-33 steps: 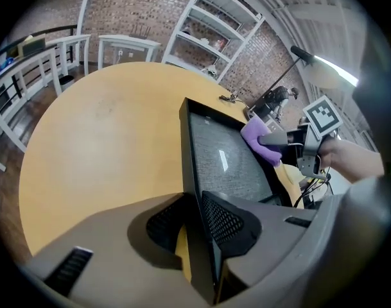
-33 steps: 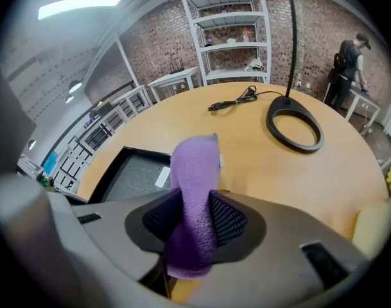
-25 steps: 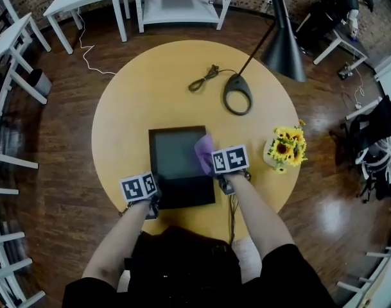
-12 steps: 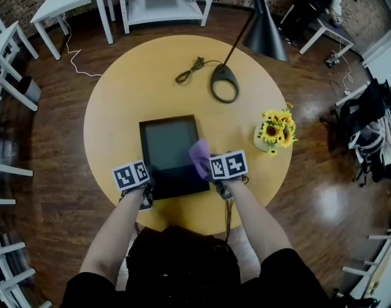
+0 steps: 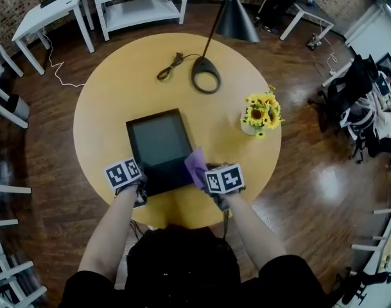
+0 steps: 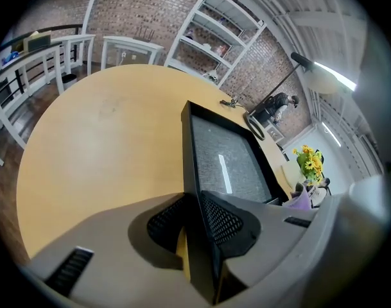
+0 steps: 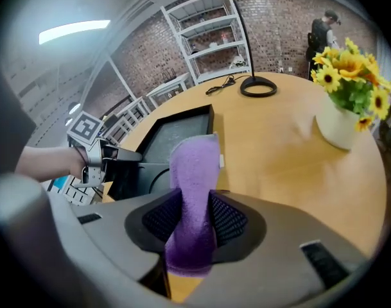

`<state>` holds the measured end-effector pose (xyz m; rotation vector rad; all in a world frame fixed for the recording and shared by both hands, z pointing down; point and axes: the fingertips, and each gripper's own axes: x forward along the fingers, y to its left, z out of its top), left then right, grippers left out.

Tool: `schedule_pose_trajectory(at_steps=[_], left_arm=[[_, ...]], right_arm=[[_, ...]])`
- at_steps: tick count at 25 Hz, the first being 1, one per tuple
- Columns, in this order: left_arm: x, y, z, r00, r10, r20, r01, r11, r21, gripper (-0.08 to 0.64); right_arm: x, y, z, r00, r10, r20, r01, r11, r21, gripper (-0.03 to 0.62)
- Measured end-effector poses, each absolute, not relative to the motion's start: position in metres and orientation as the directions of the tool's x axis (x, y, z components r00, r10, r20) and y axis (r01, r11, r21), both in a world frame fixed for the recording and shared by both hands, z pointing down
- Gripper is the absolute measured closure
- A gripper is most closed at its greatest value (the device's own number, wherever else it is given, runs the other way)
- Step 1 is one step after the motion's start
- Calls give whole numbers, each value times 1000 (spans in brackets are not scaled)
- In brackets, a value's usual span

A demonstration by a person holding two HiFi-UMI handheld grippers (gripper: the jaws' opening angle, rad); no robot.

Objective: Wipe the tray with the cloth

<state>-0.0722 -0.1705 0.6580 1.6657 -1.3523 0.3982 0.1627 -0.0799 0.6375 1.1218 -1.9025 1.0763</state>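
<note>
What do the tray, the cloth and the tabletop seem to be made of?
Tray: likely hard plastic, black, thin rigid rim, finely textured matte floor. Cloth: soft purple microfibre or fleece, going by its fuzzy nap and limp fold. Tabletop: yellowish wood or laminate, smooth satin, no clear grain.

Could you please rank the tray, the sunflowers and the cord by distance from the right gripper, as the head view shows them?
1. The tray: right beside the right gripper, on its left.
2. The sunflowers: farther off, on its right.
3. The cord: farthest, beyond the tray.
</note>
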Motion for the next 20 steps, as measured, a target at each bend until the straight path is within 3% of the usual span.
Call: schedule_pose_trajectory(at_steps=[10,16,20], left_arm=[[-67,-169,664,345,-595,726,-889,41,456,488],[-75,-158,665,327,-584,743,-873,114,474,482],[-79,-130,669,321,-587,743,-806,242,539,465]], right_arm=[[172,-60,648,-325,-498,804,-945,132,-301,456],[171,-80,651,-309,-466,829,-944,255,-209,463],[174,-102,651,-329,-455,828,-919,355,-170,465]])
